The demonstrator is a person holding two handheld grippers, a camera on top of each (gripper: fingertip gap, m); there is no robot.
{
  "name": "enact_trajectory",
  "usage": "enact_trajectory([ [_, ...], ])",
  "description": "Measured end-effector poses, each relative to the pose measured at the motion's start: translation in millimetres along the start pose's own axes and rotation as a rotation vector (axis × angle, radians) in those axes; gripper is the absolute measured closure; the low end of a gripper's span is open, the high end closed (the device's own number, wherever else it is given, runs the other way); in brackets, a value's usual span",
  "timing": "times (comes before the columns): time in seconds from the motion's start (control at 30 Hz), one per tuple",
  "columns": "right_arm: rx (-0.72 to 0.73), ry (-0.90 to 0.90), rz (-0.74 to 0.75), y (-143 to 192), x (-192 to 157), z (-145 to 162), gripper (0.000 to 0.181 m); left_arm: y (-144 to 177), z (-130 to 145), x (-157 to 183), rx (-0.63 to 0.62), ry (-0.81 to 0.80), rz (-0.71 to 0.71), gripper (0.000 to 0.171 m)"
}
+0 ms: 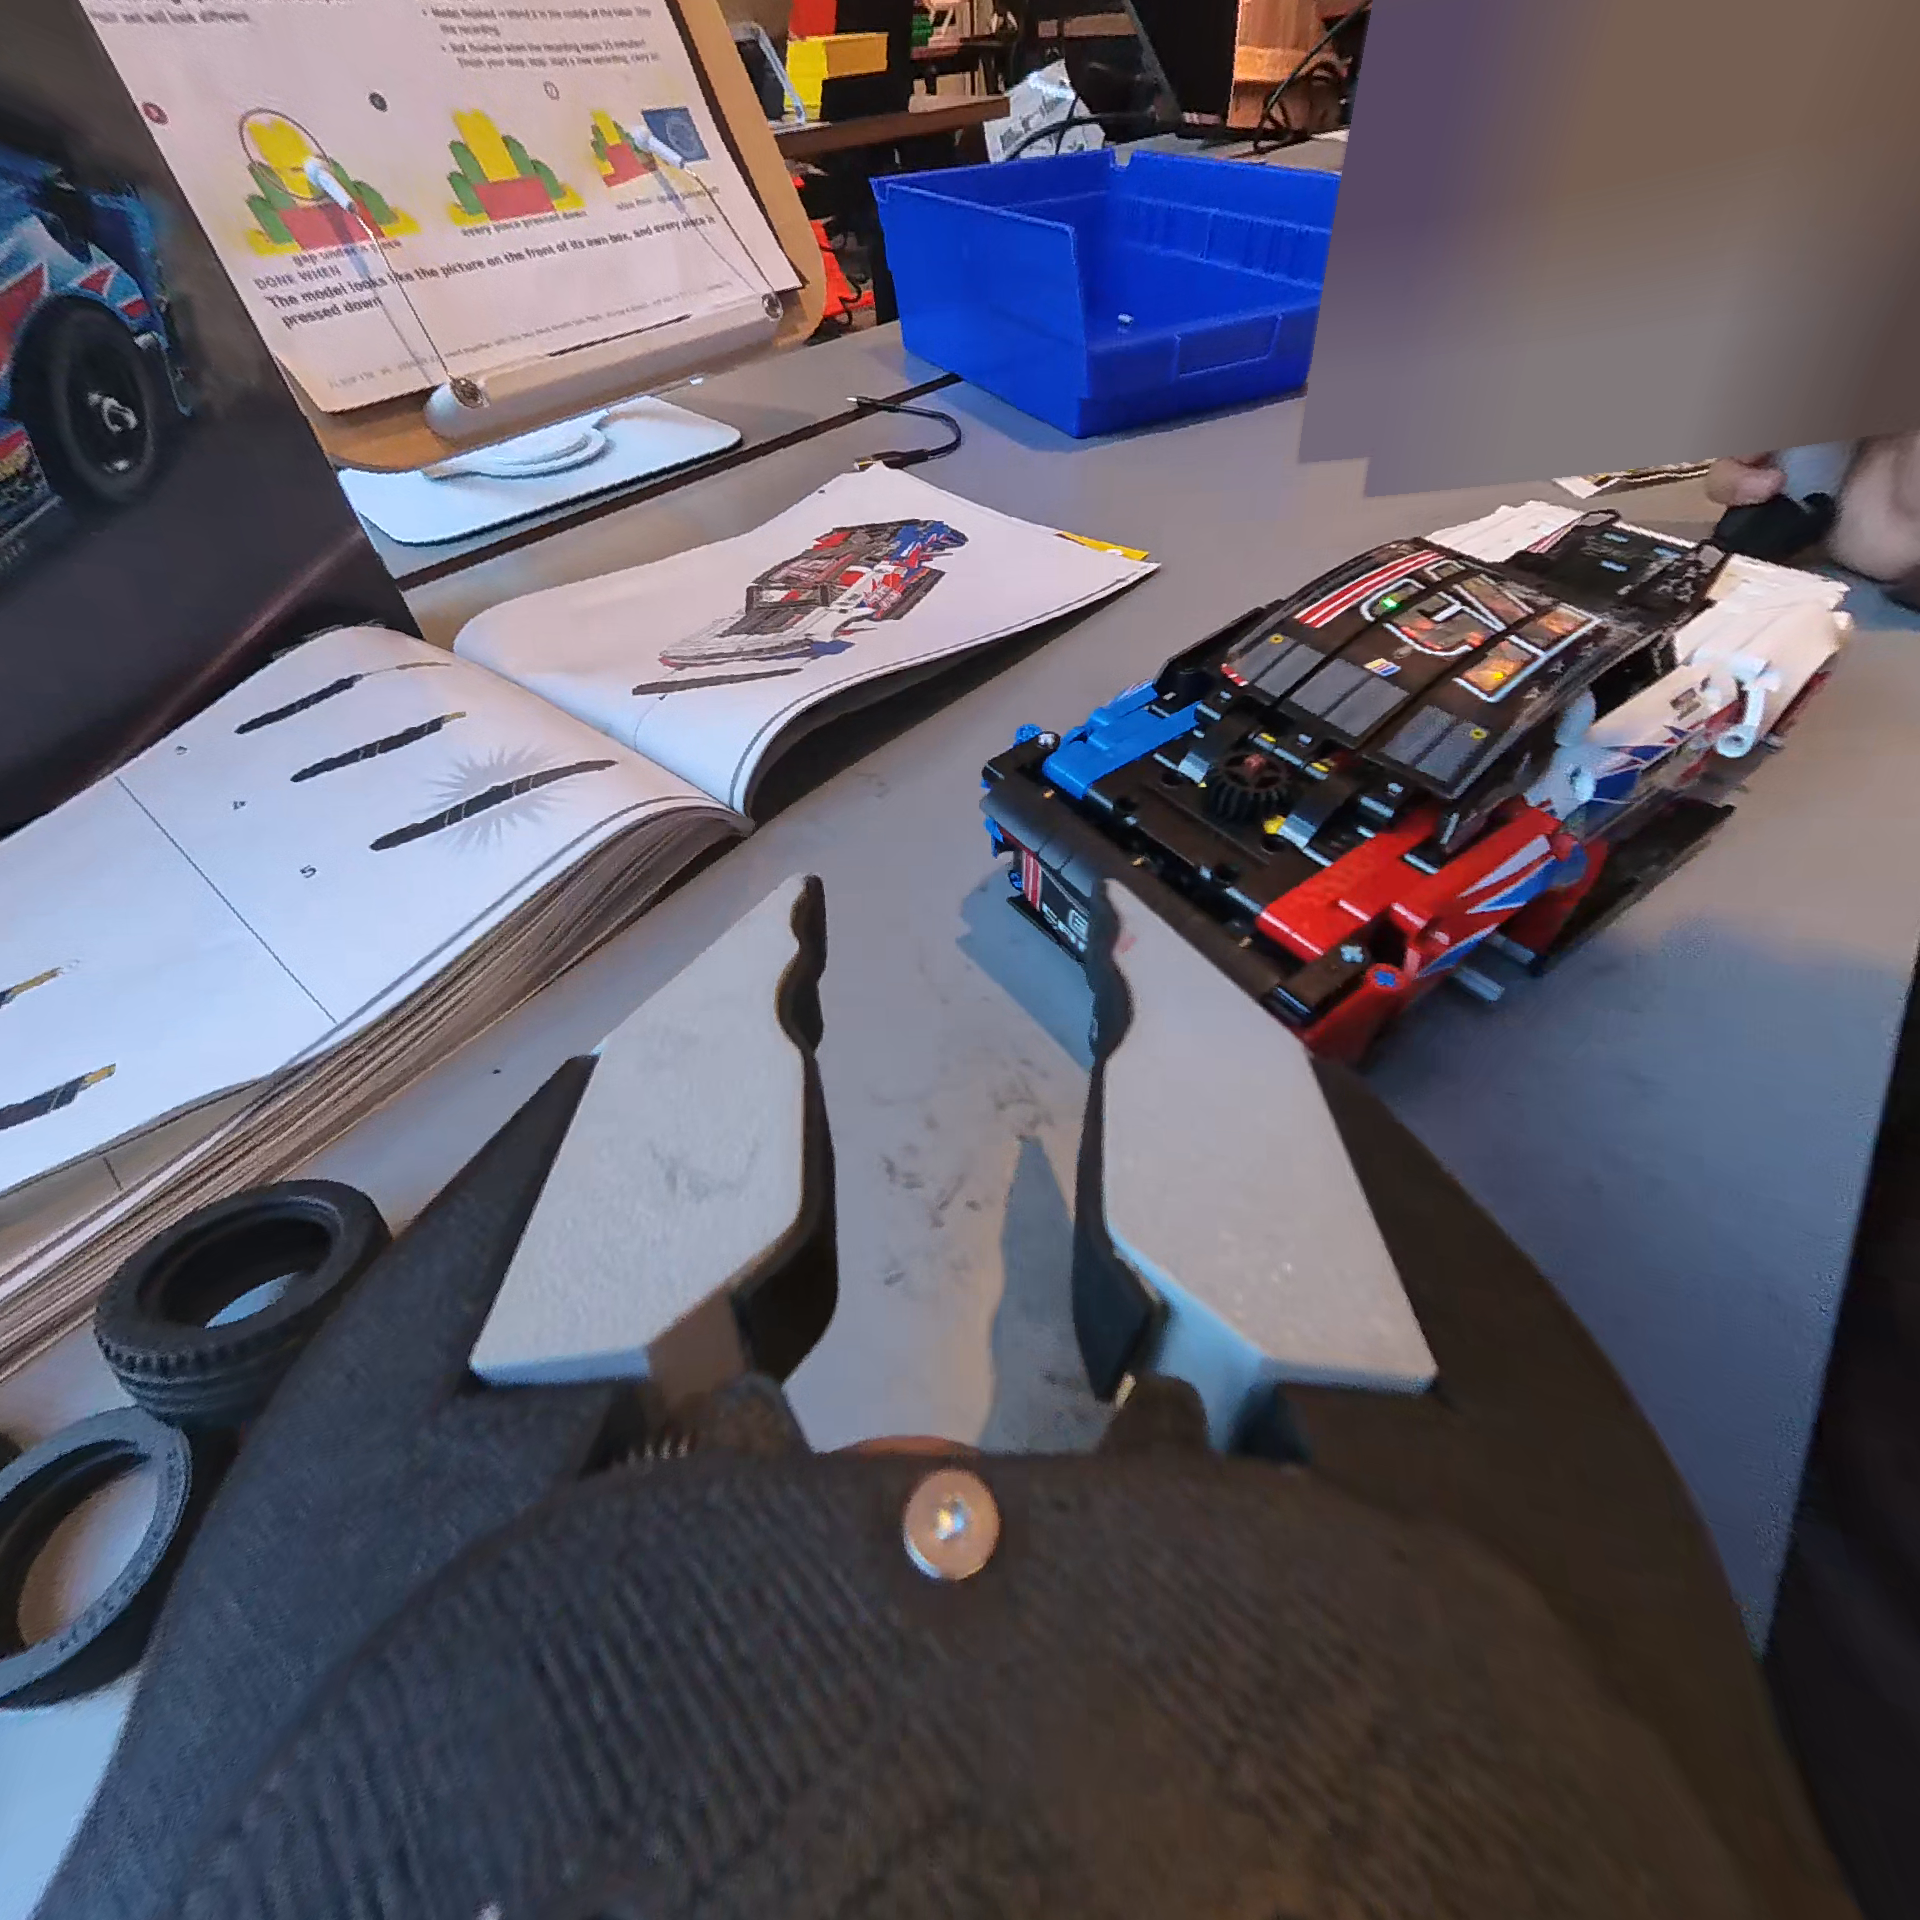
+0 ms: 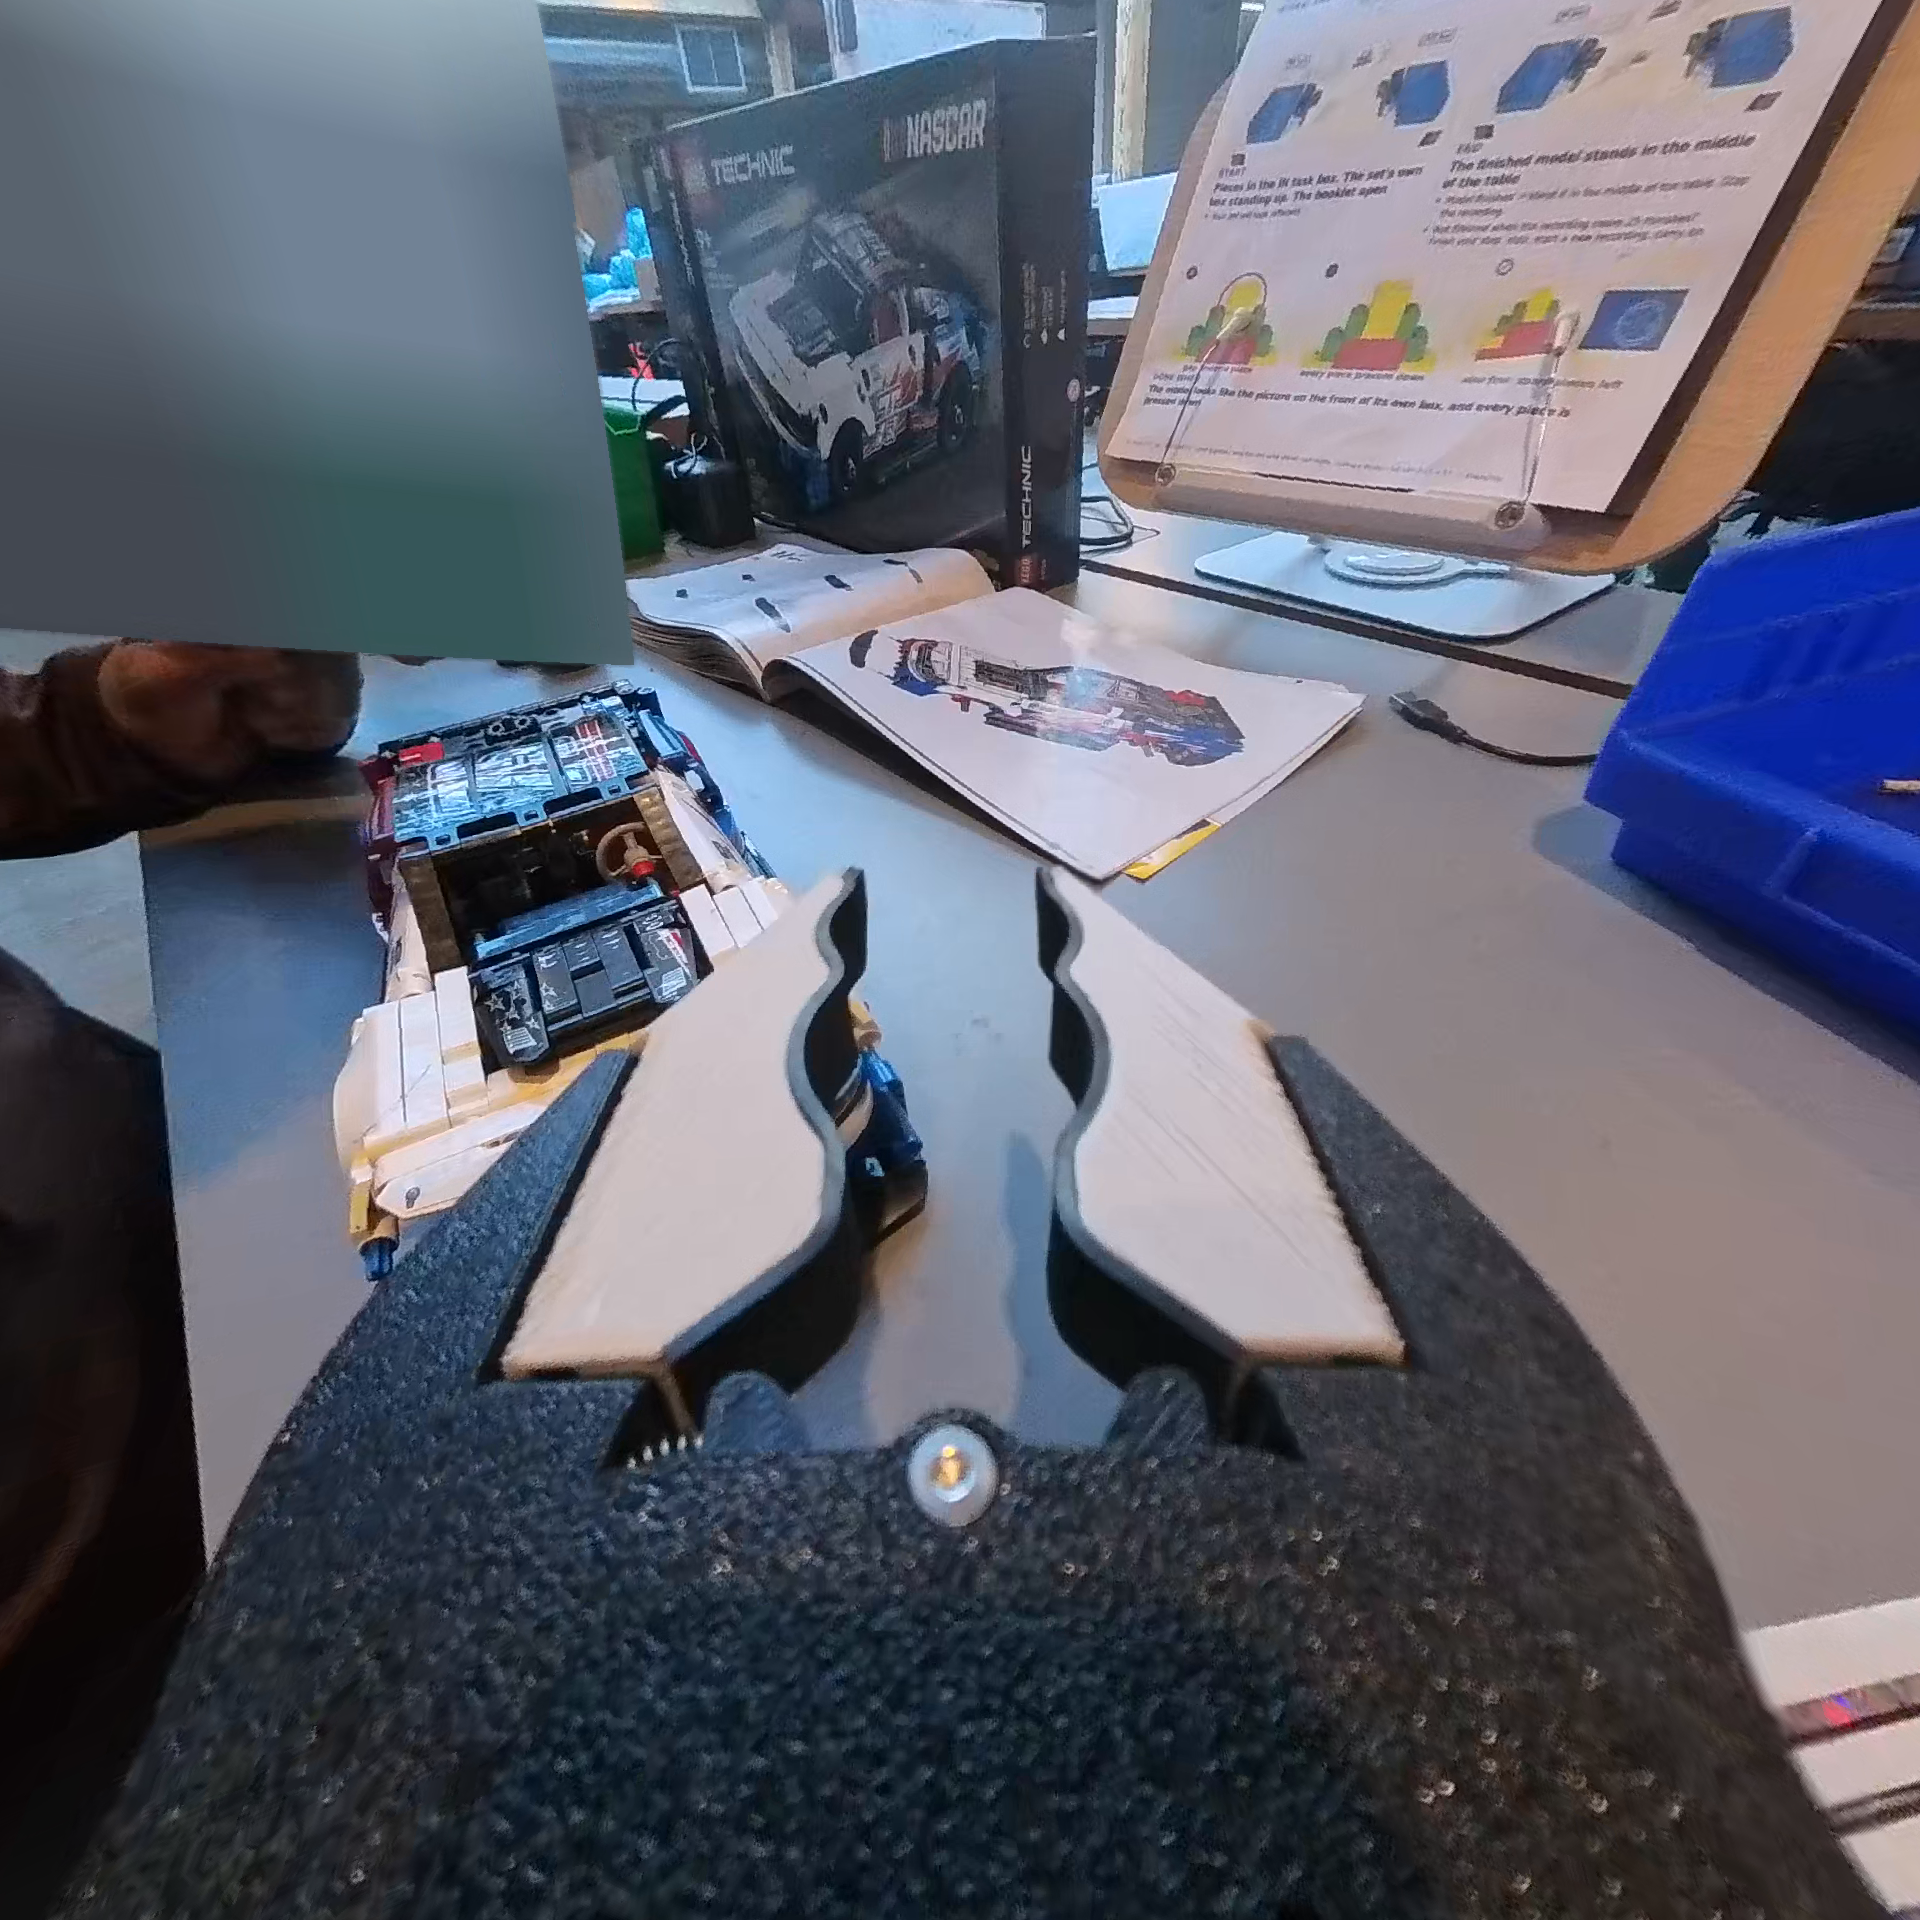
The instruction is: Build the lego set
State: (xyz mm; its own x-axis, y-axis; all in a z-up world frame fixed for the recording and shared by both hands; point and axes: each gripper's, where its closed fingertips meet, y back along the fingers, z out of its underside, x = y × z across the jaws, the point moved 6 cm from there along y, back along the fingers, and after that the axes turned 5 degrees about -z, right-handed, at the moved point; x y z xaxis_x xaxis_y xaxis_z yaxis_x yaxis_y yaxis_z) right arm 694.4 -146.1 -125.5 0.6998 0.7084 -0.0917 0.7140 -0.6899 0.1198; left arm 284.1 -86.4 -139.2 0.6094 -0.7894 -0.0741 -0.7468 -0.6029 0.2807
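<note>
The lego car body (image 1: pixel 1403 769), black, red, blue and white with no wheels on it, lies on the grey table at the right of the left wrist view. My left gripper (image 1: pixel 961 904) is open and empty, just left of the car's near end. Two black tyres (image 1: pixel 234 1299) lie at the lower left beside the open instruction booklet (image 1: pixel 416 810). In the right wrist view the car (image 2: pixel 540 935) lies left of my right gripper (image 2: pixel 951 883), which is open and empty; its left finger hides part of the car's side. A person's hand (image 2: pixel 208 717) rests at the car's far end.
A blue plastic bin (image 1: pixel 1101 281) stands at the back; it also shows at the right in the right wrist view (image 2: pixel 1766 790). A stand with an instruction sheet (image 1: pixel 468 208), the set's dark box (image 2: pixel 862 301) and a black cable (image 1: pixel 904 436) sit behind the booklet (image 2: pixel 1039 707).
</note>
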Motion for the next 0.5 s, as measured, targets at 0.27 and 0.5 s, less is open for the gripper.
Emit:
enact_trajectory([
  [0.27,-0.061,-0.019,-0.006,-5.5,5.2,6.6,0.152,-10.2,-0.2,-8.5,-0.024,0.016,-0.025,0.129],
  [0.5,-0.106,-0.106,0.046,-10.8,22.1,10.9,0.152,-16.4,-1.1,-13.5,-0.033,0.042,-0.034,0.131],
])
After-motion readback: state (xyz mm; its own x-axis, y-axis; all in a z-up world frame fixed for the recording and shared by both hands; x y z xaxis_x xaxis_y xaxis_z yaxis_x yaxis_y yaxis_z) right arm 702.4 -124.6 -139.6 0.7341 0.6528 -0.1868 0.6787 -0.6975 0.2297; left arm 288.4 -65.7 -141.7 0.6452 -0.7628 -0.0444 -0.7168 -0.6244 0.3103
